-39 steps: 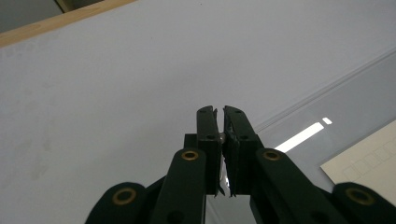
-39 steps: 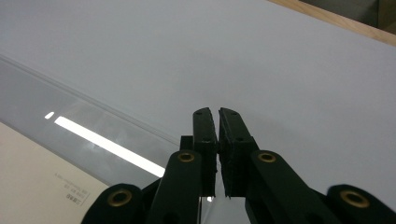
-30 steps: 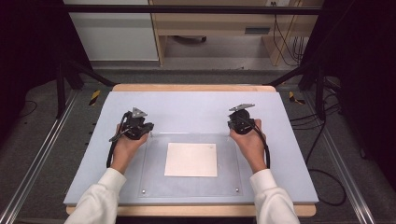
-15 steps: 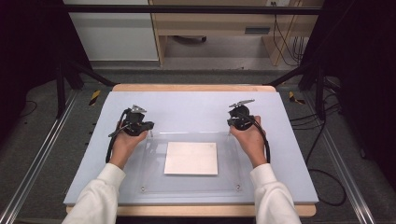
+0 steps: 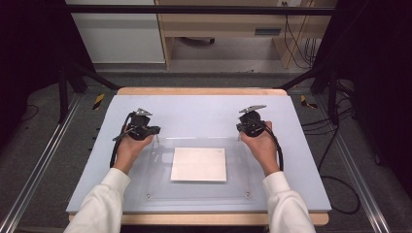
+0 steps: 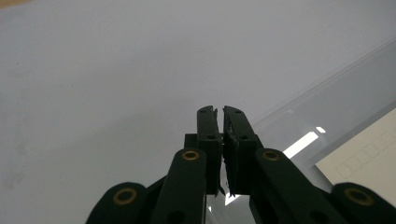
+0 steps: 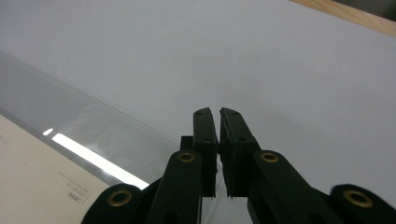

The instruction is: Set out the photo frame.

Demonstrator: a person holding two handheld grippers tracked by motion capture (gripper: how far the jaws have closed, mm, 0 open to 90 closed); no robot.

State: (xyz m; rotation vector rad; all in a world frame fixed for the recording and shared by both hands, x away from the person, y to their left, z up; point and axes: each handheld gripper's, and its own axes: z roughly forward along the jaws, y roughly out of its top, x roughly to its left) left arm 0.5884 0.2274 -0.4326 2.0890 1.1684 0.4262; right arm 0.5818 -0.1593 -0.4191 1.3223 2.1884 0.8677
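High view: a clear acrylic sheet (image 5: 194, 167) lies flat on the grey worktop (image 5: 204, 111) toward its near edge, with a cream square card (image 5: 199, 164) at its middle; whether the card sits under or on the sheet cannot be told. Your left gripper (image 5: 140, 127) is at the sheet's far left corner, your left hand (image 5: 128, 148) behind it, and your right gripper (image 5: 250, 122) is at the far right corner with your right hand (image 5: 260, 145) wrapped round it. In the left gripper view the jaws are narrow, nearly together, with the sheet's edge running in beneath them; if they pinch it, you cannot tell from here. In the right gripper view the jaws stand the same way, a thin slit between them, over the sheet's edge.
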